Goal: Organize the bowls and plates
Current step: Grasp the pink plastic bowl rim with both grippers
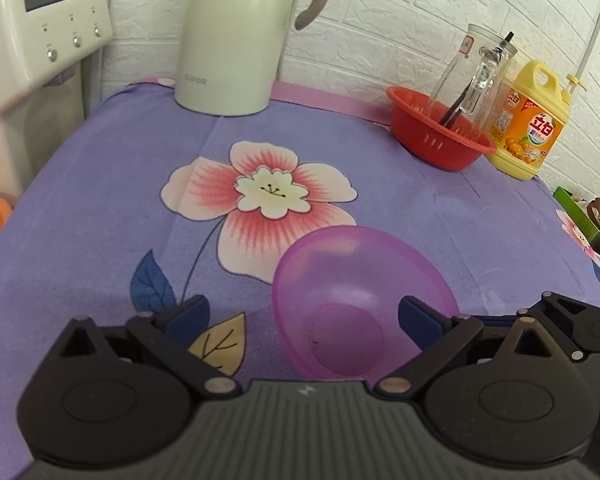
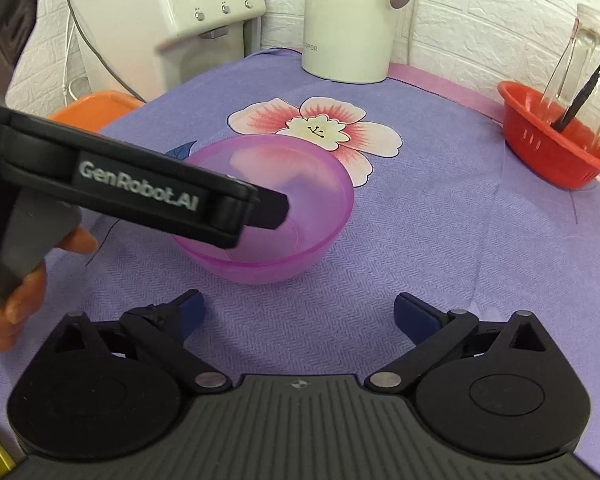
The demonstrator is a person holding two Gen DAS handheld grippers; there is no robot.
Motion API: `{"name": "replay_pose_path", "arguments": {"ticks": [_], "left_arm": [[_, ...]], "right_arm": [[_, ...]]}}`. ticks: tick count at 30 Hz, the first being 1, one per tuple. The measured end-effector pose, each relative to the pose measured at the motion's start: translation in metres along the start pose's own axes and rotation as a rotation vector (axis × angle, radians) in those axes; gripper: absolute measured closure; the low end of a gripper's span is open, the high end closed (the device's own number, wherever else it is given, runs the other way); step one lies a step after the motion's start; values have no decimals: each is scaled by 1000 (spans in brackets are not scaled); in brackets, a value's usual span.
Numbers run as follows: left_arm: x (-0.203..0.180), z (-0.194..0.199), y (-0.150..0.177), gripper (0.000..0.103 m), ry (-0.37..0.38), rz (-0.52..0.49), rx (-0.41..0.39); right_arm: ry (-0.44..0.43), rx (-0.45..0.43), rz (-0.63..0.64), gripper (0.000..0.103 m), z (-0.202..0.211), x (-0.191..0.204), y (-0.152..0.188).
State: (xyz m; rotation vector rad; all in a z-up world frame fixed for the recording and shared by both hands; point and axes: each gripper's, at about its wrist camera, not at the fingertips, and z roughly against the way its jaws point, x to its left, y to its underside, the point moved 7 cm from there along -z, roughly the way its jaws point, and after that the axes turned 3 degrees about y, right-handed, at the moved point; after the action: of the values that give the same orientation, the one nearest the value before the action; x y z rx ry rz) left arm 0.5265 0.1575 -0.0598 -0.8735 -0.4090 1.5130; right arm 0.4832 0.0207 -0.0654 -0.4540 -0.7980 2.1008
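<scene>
Left gripper gapes over the bowl; right gripper spread, empty, just beside it. Thin rim may slip, tipping it.

The bench wears a lilac cloth printed with big pink-and-white flowers, a pink band running along its far edge. A translucent purple bowl sits upright on the cloth, partly over one bloom. At the back, near the white brick wall, stands a tall cream kettle. Off to the right a red colander basket rests on the cloth, and just beside it a yellow bottle of dish soap.
</scene>
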Motion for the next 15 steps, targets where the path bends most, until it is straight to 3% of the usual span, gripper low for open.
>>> {"name": "replay_pose_path", "arguments": {"ticks": [15], "left_arm": [[1, -10, -4, 4, -1, -36, -17]], "right_arm": [[-45, -74, 25, 0, -11, 4, -8]]}}
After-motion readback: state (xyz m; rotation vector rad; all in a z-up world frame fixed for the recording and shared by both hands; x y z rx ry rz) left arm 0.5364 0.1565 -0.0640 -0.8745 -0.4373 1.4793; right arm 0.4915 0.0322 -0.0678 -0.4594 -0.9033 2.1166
